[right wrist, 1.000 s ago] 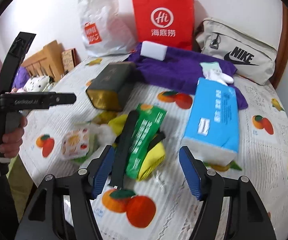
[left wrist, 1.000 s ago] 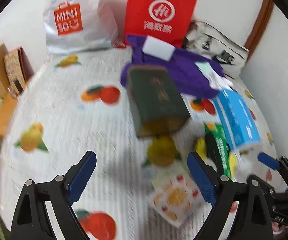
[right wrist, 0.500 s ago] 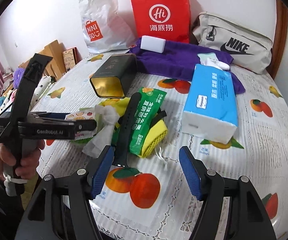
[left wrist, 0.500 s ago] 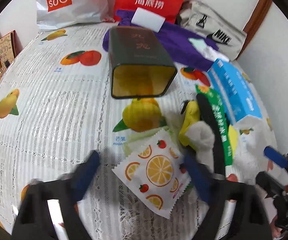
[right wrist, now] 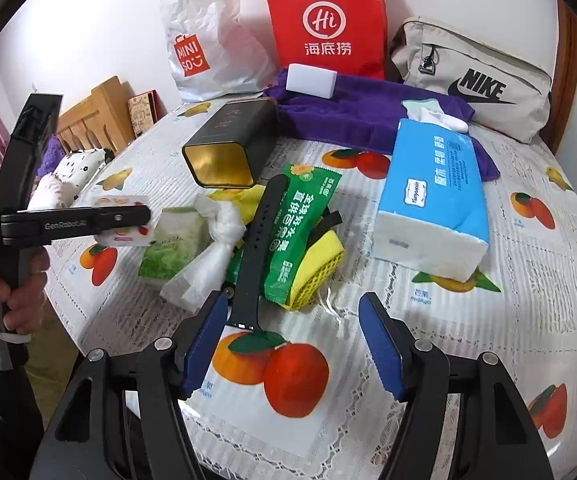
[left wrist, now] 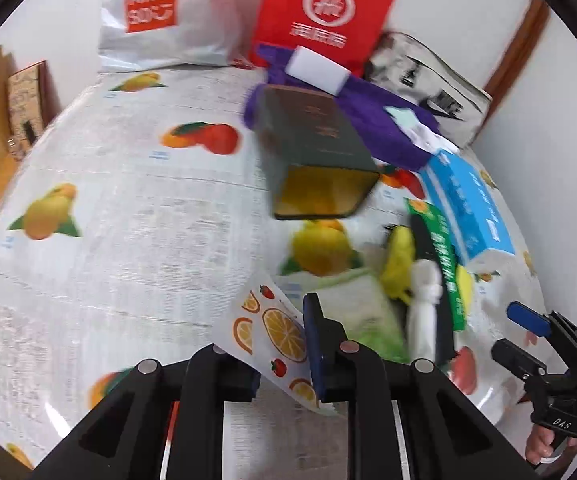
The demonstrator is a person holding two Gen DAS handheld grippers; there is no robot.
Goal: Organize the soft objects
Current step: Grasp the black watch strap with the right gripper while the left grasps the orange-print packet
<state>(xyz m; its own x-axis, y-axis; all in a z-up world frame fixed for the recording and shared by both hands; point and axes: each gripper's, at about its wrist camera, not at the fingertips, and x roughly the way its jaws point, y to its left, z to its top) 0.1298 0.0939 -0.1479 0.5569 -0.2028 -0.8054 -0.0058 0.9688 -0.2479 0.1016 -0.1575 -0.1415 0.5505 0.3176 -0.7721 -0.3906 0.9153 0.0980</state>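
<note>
Half the orange-print packet (left wrist: pixel 276 332) hides inside the clamping left claw (left wrist: pixel 288 348); right claw (right wrist: pixel 292 344) gapes wide.

Even, bright indoor light with soft shadows; left wrist view motion-blurred, right wrist view sharp; fisheye curvature, dark corners.

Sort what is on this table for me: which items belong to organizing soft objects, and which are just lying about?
Job items: orange-print packet clamped in the left gripper, knotted white bag, green wipes pack, yellow mesh sponge, blue tissue pack, purple towel.

Lying about: dark tin, red paper bag, Nike pouch.
</note>
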